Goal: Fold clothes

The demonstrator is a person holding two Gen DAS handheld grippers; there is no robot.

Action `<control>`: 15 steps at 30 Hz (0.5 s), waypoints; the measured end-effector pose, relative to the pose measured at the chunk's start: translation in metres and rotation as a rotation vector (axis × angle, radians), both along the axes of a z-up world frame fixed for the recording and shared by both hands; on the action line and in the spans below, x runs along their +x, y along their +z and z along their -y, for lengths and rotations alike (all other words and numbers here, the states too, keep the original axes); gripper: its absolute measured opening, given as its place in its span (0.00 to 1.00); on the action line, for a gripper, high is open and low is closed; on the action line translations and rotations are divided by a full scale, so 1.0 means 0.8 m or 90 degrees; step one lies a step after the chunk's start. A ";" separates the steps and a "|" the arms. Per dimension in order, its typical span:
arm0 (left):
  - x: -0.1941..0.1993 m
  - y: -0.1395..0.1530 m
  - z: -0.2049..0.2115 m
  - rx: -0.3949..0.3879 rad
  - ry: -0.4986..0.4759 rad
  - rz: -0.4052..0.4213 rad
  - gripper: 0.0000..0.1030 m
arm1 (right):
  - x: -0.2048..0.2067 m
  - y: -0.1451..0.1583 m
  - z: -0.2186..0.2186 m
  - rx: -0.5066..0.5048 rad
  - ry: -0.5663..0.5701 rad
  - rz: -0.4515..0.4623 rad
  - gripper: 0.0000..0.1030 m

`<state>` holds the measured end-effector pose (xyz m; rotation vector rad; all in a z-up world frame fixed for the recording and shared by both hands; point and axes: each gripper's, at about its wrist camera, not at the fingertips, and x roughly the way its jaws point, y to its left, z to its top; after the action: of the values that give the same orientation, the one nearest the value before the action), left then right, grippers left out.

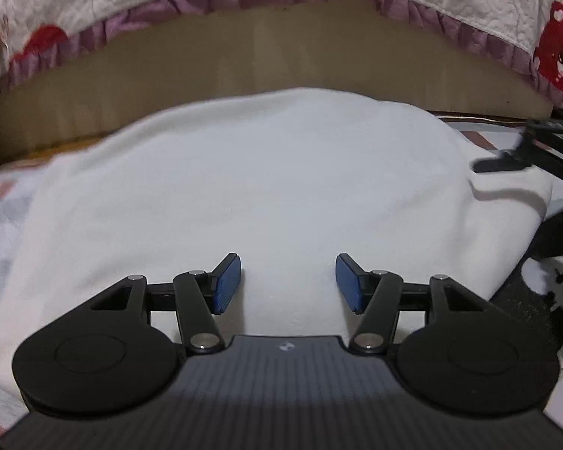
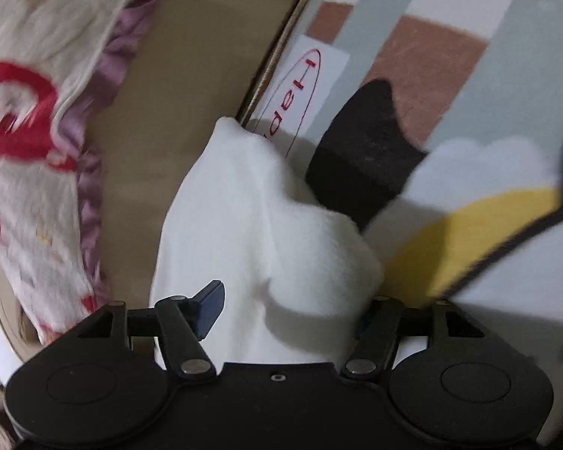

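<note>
A white garment (image 1: 251,187) lies spread flat on a patterned mat, filling the middle of the left wrist view. My left gripper (image 1: 288,281) hovers over its near part, open, with its blue pads (image 1: 227,285) wide apart and nothing pinched between them. At the garment's right edge a black finger of the right gripper (image 1: 495,165) reaches in. In the right wrist view the right gripper (image 2: 289,307) is open. A raised fold of the white garment (image 2: 251,225) bulges between its jaws. The left blue pad (image 2: 210,309) stands clear of the fold and the right pad is hidden behind it.
A quilt with red bears and a purple frill (image 1: 450,18) hangs over a tan bed side (image 1: 244,56) just beyond the garment. The mat (image 2: 431,56) shows pastel blocks. A black cloth shape (image 2: 360,157) lies by the garment's corner, beside a yellow and white print (image 2: 469,232).
</note>
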<state>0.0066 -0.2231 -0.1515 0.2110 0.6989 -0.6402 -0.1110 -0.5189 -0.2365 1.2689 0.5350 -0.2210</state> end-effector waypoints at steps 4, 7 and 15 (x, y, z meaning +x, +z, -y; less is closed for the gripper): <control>0.011 -0.007 -0.011 -0.037 0.010 -0.073 0.59 | 0.027 0.015 -0.013 -0.092 0.037 -0.004 0.32; 0.017 -0.004 -0.017 -0.053 0.020 -0.103 0.59 | 0.030 0.038 -0.022 -0.196 0.072 0.015 0.26; 0.054 0.014 -0.069 -0.162 0.047 -0.256 0.56 | 0.076 0.162 -0.079 -0.477 0.237 0.108 0.22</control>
<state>0.0496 -0.1680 -0.1407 -0.1849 0.9961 -0.7014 -0.0502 -0.4553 -0.1065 0.4427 0.4675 0.0082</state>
